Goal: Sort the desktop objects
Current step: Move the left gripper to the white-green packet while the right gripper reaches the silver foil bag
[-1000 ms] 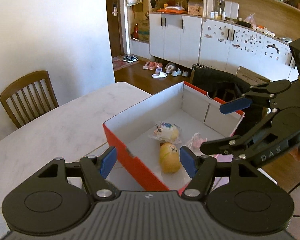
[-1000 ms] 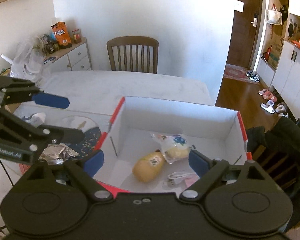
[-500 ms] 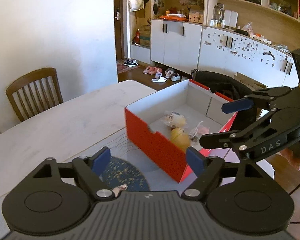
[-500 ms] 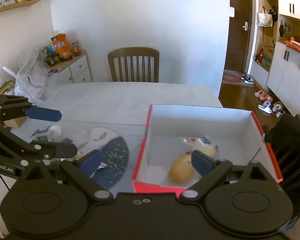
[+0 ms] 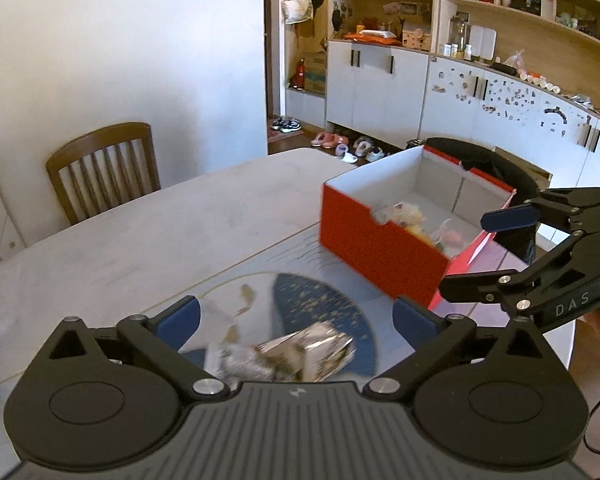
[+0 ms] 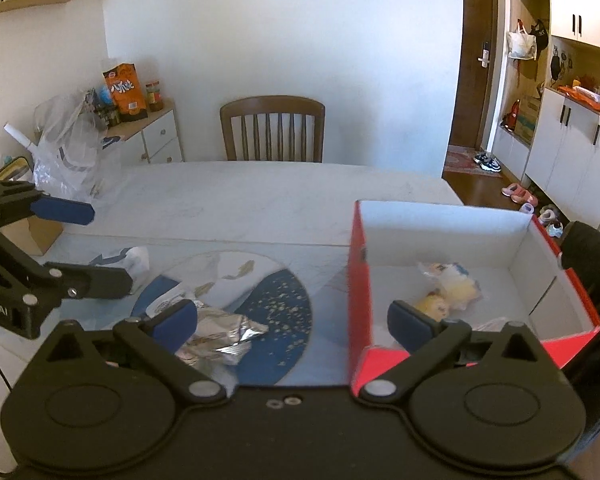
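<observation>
White walls, a wooden chair (image 6: 272, 128) and a run of white cabinets (image 5: 380, 92) are seen behind a pale marble-patterned table (image 5: 148, 232). A mat with a round blue and white print (image 6: 260, 300) is laid on the near part of the table. A red box (image 6: 452, 276) with a white interior is placed at the right of the mat, close to the table's right edge. Three items are contained in the box: a yellow bottle-shaped object (image 6: 434, 304), a wrapped yellow and white toy (image 6: 456, 284) just beyond it, and a pinkish item with a white cable (image 5: 446, 236) near the front right corner. A crumpled silver foil wrapper (image 6: 220, 334) is located on the near part of the mat, outside the box. A white and blue packet (image 6: 130, 260) is positioned at the far left edge of the mat, and clear plastic bags (image 6: 68, 144) are piled at the table's far left.

The left gripper (image 5: 296, 318) is held above the foil wrapper with its jaws spread wide and nothing between them. The right gripper (image 6: 294, 320) is held above the near left wall of the box, its jaws likewise spread wide and unloaded. Each gripper is visible in the other's wrist view, well apart.
</observation>
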Demonstrator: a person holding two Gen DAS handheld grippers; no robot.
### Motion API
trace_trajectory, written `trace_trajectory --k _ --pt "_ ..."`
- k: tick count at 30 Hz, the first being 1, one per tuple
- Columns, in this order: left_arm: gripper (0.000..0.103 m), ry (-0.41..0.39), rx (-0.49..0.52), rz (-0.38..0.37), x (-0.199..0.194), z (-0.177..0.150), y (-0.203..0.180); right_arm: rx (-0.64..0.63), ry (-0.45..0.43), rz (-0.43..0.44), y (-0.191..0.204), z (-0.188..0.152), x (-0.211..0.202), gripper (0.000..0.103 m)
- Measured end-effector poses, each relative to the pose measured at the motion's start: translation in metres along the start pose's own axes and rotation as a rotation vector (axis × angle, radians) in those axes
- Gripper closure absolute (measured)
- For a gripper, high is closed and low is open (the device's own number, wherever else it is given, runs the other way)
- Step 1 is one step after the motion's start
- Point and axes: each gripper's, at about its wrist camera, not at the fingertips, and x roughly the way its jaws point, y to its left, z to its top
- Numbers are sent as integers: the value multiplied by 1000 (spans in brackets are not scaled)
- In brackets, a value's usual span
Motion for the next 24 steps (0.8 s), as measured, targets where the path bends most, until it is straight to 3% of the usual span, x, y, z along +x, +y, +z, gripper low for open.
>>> trace_trajectory --k 13,24 --pt "0 10 -29 84 -9 -36 56 24 48 -10 42 -8 35 1" --pt "0 65 -18 134 11 -63 95 34 118 -14 52 -7 82 1"
